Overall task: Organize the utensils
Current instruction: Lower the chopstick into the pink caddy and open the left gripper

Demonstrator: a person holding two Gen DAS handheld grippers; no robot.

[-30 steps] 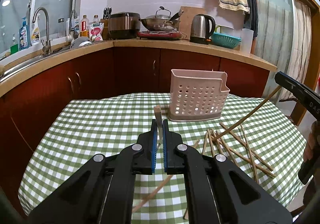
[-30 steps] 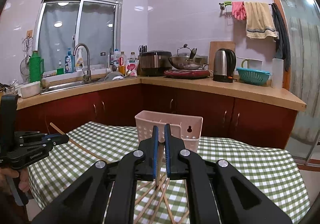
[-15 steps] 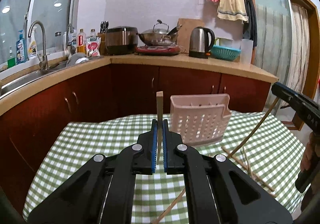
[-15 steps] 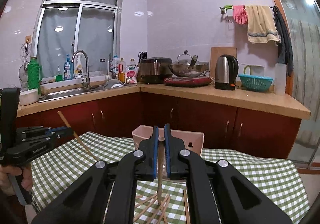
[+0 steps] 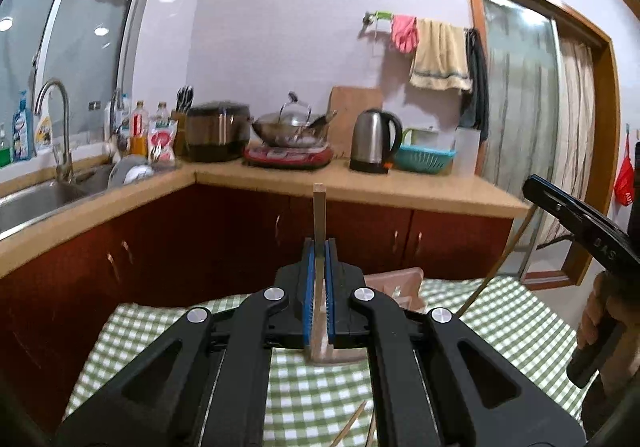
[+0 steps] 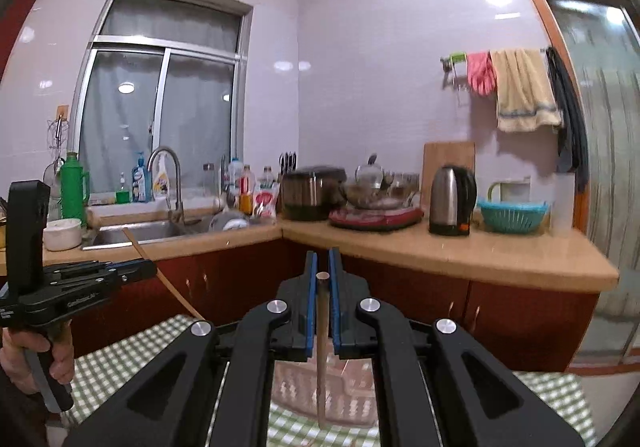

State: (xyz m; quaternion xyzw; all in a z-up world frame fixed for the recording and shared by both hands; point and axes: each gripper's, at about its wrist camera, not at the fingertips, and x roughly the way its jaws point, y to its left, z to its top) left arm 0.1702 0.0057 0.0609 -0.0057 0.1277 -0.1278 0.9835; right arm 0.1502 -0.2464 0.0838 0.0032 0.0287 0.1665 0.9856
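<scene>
My left gripper (image 5: pixel 319 247) is shut on a wooden chopstick (image 5: pixel 319 215) that stands upright between its blue pads, its end rising above the fingertips. My right gripper (image 6: pixel 322 259) is shut on another chopstick (image 6: pixel 321 347), which hangs down between the jaws over the pink perforated utensil holder (image 6: pixel 344 395). In the left wrist view the holder (image 5: pixel 396 283) shows only partly behind the fingers, on the green checked tablecloth (image 5: pixel 320 399). Each view shows the other gripper: the right one (image 5: pixel 576 223) at the right edge, the left one (image 6: pixel 120 273) at the left, each with its chopstick.
Loose chopsticks (image 5: pixel 352 423) lie on the cloth near the bottom edge. Behind the table runs an L-shaped counter (image 5: pixel 400 187) with a kettle (image 5: pixel 374 139), wok, rice cooker, blue basket and a sink (image 5: pixel 36 199). A door (image 5: pixel 524 119) stands at the right.
Both grippers have risen with their chopsticks; the table and holder have dropped low in both views. The left chopstick has tilted from slanting down to upright.
</scene>
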